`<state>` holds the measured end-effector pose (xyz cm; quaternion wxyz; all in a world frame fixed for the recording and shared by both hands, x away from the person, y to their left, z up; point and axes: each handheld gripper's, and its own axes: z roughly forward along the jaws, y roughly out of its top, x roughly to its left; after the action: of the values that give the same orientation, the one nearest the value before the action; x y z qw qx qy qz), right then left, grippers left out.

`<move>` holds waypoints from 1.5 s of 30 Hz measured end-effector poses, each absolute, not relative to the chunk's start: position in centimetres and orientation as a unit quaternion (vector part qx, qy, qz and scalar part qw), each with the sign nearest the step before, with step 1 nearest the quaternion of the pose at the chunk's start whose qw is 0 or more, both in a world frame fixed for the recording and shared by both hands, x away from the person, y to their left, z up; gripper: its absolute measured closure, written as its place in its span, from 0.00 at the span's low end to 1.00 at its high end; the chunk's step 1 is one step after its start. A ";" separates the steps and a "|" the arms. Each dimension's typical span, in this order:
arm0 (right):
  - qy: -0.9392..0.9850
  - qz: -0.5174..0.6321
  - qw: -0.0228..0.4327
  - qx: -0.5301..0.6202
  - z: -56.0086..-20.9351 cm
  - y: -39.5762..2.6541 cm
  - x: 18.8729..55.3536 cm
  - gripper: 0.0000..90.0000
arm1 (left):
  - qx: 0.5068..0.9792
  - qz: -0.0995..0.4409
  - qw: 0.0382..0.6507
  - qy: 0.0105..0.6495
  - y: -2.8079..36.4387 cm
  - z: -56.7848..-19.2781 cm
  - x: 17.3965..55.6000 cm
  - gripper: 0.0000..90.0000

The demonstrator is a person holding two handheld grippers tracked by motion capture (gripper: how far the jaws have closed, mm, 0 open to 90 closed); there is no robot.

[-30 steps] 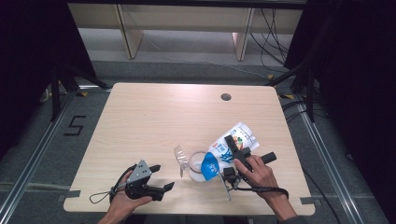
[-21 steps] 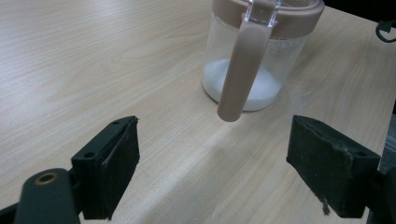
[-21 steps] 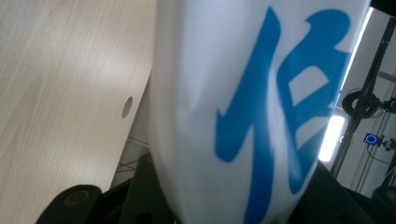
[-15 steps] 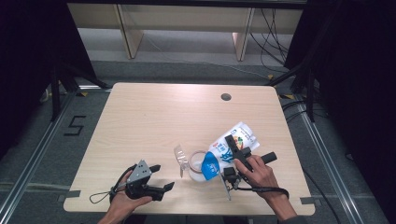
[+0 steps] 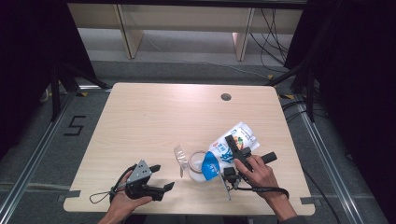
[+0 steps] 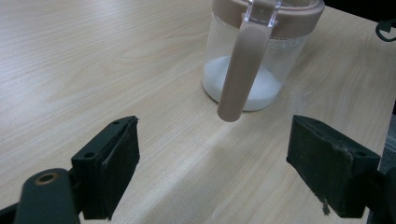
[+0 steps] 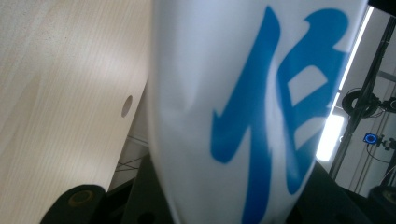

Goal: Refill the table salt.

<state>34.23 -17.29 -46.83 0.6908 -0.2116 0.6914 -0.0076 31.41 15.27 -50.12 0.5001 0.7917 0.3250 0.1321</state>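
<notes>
Right gripper (image 5: 232,148): pinching tilted bag (image 5: 227,151), unmoved, pouring continues | jar (image 6: 259,56) ahead of left gripper (image 5: 161,176), spread.

The right gripper's (image 5: 232,151) jaws sit a shade tighter on the white-and-blue pouch (image 5: 227,148) tipped over the jar (image 5: 196,164).

Light wood table (image 5: 154,121) has a small round hole (image 5: 226,97) near its far edge. Past that edge there's a pale shelf unit (image 5: 187,18), with loose cables (image 5: 275,28) trailing down off to the table's far right corner.
</notes>
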 end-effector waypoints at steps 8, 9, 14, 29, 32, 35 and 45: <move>0.690 -0.023 0.689 -0.222 -46.6 -17.3 34.1 0.77 | 0.791 0.130 0.503 0.323 15.3 -50.2 31.4 0.18; 0.688 -0.023 0.689 -0.225 -46.6 -17.2 34.2 0.77 | 0.792 0.132 0.500 0.325 15.3 -50.1 31.4 0.18; 0.684 -0.024 0.690 -0.234 -46.4 -17.1 34.2 0.77 | 0.791 0.130 0.503 0.324 15.2 -50.2 31.4 0.18; 0.687 -0.024 0.693 -0.218 -46.5 -17.2 34.1 0.77 | 0.791 0.130 0.503 0.324 15.2 -50.2 31.4 0.18; 0.680 -0.046 0.688 -0.247 -46.0 -17.0 34.1 0.77 | 0.791 0.130 0.503 0.324 15.2 -50.2 31.4 0.18; 0.682 -0.049 0.687 -0.246 -46.0 -17.0 34.1 0.78 | 0.791 0.130 0.503 0.324 15.2 -50.2 31.4 0.18; 0.688 -0.040 0.688 -0.228 -46.3 -17.2 34.1 0.78 | 0.792 0.132 0.499 0.326 15.2 -50.1 31.4 0.18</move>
<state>34.08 -17.19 -46.32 0.6878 -0.2283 0.6879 -0.0402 31.36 15.24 -50.10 0.4990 0.7919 0.3263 0.1323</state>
